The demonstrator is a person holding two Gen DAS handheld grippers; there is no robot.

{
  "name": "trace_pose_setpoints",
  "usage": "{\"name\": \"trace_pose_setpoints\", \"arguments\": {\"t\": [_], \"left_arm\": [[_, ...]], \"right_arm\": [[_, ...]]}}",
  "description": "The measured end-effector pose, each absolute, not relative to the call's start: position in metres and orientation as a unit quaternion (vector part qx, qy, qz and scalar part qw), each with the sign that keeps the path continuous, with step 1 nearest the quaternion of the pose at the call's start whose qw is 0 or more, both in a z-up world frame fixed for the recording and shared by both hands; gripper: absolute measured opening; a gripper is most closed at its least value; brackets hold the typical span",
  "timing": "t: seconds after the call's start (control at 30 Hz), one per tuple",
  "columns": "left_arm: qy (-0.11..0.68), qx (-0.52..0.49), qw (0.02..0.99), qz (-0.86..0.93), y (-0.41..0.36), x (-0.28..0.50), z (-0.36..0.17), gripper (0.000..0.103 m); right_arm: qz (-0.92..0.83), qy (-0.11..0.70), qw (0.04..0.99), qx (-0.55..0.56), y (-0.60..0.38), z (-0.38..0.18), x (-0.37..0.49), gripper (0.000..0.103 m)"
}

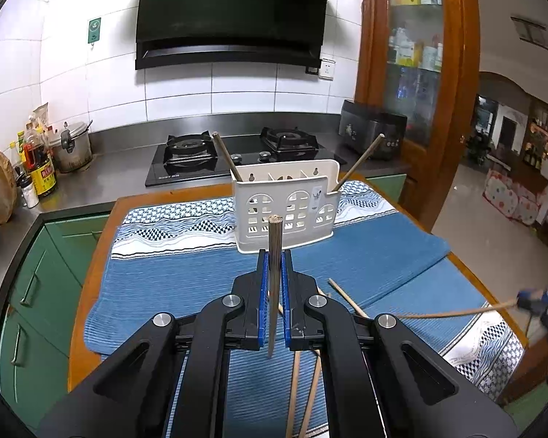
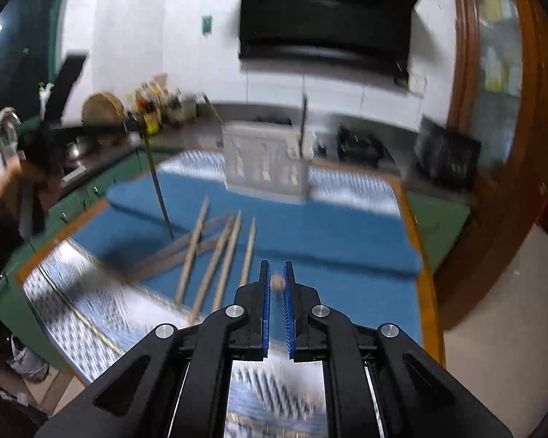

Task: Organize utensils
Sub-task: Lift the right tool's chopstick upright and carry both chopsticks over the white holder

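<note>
Left claw (image 1: 273,255) — one chopstick (image 1: 274,241), right claw (image 2: 277,281) — one

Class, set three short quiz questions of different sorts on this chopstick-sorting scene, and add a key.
1. True or false: the left gripper is shut on a dark chopstick.
2. How many chopsticks already stand in the white holder? A) none B) two C) five
3. Fill in: the loose chopsticks lie on a ____ cloth.

Key: 1 true. 2 B: one leans out at the left end, one at the right end. 3 blue. The right gripper is also shut on a light chopstick, seen end-on.
</note>
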State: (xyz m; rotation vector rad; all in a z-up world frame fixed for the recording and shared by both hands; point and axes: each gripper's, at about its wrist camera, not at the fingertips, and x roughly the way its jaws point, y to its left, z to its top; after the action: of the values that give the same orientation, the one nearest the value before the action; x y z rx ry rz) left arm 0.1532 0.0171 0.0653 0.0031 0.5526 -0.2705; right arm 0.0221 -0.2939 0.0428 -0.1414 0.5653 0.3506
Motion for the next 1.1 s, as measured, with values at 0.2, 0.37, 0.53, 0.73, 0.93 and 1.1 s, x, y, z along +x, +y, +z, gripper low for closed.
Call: {"name": "trace_pose_setpoints", "arguments": {"t": [0.2, 0.37, 0.53, 0.73, 0.93, 1.1], "left_arm": [[0.264, -0.005, 0.955, -0.133, 0.021, 0.153, 0.069, 0.005], [0.257, -0.006, 0.957, -0.137, 0.019, 0.16, 0.079, 0.005], [0.236, -0.004, 0.961, -0.144, 0.014, 0.174, 0.106, 0.005], [0.195, 0.004, 0.969, -0.148, 0.0, 0.203, 0.154, 0.005], [0.152, -0.004, 0.977, -0.147, -0.013, 0.241, 0.203, 0.005], [0.132, -0.007, 0.983, -0.13, -0.025, 0.281, 0.215, 0.005]], "right_arm": [[0.205, 0.243, 0.944, -0.082, -0.28, 0.091, 0.058, 0.007], [0.233, 0.246, 0.938, -0.075, -0.274, 0.118, 0.09, 0.007], [0.242, 0.245, 0.936, -0.07, -0.272, 0.154, 0.127, 0.007], [0.237, 0.247, 0.936, -0.077, -0.264, 0.187, 0.172, 0.007], [0.224, 0.248, 0.938, -0.089, -0.253, 0.203, 0.213, 0.007], [0.216, 0.256, 0.938, -0.093, -0.25, 0.202, 0.244, 0.007]]}}
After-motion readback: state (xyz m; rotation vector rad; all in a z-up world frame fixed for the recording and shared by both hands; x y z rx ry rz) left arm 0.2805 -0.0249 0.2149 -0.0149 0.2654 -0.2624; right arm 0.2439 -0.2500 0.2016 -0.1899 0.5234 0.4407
